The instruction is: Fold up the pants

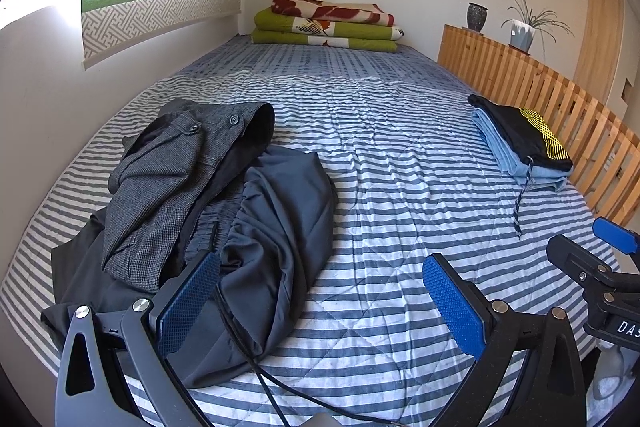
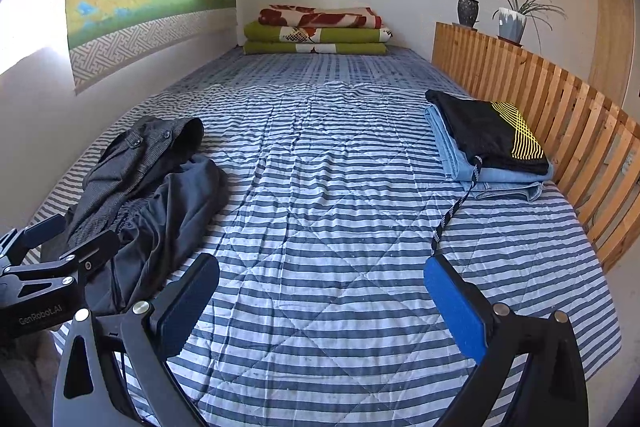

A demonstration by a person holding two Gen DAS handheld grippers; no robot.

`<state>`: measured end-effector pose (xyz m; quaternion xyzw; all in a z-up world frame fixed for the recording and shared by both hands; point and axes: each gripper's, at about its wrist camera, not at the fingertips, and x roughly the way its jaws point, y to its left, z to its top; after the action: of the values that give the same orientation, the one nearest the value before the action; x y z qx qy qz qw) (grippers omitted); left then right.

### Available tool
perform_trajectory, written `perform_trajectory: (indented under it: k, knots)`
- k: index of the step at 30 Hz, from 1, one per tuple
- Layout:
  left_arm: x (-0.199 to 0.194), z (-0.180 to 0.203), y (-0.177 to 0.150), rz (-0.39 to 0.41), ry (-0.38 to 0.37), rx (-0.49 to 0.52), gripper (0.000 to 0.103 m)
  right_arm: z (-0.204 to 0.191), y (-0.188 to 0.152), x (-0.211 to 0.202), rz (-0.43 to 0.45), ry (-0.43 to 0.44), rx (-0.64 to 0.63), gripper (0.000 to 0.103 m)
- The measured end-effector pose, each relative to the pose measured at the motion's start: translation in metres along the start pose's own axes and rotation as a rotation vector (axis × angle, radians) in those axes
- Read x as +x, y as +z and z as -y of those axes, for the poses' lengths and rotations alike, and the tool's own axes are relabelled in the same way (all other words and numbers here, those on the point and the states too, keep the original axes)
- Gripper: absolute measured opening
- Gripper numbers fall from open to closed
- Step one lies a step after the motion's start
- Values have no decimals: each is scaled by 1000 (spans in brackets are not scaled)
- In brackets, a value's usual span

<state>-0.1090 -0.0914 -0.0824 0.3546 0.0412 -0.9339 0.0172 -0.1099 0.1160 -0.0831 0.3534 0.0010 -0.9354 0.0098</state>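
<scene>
Both grippers, left gripper (image 1: 320, 303) and right gripper (image 2: 322, 301), hover wide and empty; unfolded pants (image 1: 256, 227) await at the bed's (image 1: 400, 187) left edge (folded stack (image 2: 488, 143) opposite).

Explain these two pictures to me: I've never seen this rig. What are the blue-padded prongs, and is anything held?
Each picture comes from a camera on a hand-held gripper, looking along its two fingers. The left gripper and right gripper are both open and hold nothing. Below is a striped bed. On its left lies an unfolded heap: grey pants over dark pants. By the wooden rail sits a folded stack. Folded blankets lie at the far end.
</scene>
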Motion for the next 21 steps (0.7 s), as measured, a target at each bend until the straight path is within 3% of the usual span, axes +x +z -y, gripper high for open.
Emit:
perform_trajectory:
  k: [6, 11, 15, 18, 21]
  knots:
    - [5, -26, 5, -9, 12, -58, 103, -15, 10, 9, 8, 42, -26, 100]
    - [7, -70, 13, 6, 52, -146, 103, -46, 22, 26, 11, 117, -76, 100]
    - [9, -128, 21, 12, 110, -245, 103, -77, 36, 46, -11, 168, -109, 100]
    - [10, -180, 37, 34, 201, -310, 103, -103, 47, 64, -52, 227, -123, 99]
    - [8, -233, 55, 63, 286, -376, 102, -130, 57, 83, -110, 291, -134, 90]
